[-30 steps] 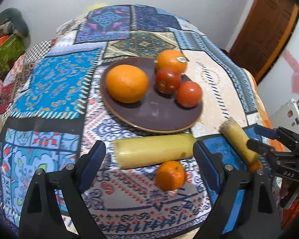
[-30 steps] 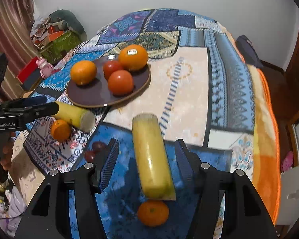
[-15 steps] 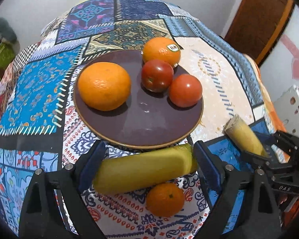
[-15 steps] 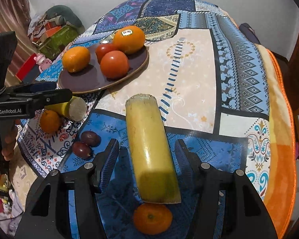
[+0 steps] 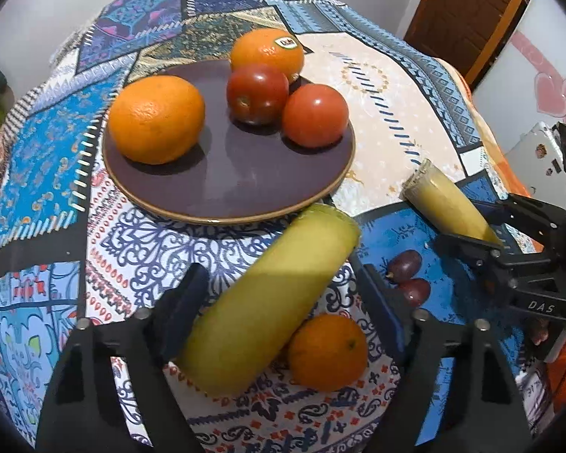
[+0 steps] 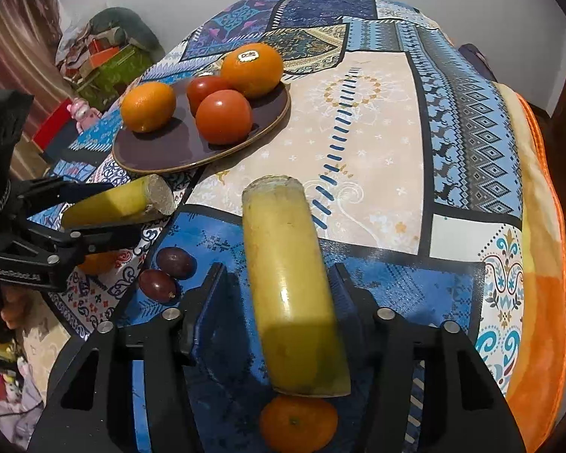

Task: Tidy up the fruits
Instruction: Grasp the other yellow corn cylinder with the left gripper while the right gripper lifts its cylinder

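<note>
Nearest to you, the left gripper [image 5: 279, 279] has its jaws closing around the thick yellow fruit piece with flat cut ends [image 5: 268, 294]. The left pad already seems to touch it, but the right pad is apart from it, so it is not pinched yet. The piece lies slanted, with its far end just beside the rim of the round dark brown plate [image 5: 226, 188]. I judge you take it across its width because the rounded side gives the pads a better hold. A small orange mandarin [image 5: 326, 351] sits against its near side, between the jaws, so be careful not to catch it too. The right gripper [image 6: 277, 275] is also closing on a second yellow fruit piece [image 6: 286, 275], which points away from you on the patchwork blanket [image 6: 377, 132]. A gap shows at the left pad, and another small mandarin [image 6: 298, 422] lies at its near end. Between both grippers lie two dark purple grapes [image 6: 166, 271], loose. Further away, the plate already carries a large orange [image 5: 154, 119], two red tomatoes [image 5: 315, 115] and an orange with a sticker [image 5: 268, 51], so it is probably the collecting place.
</note>
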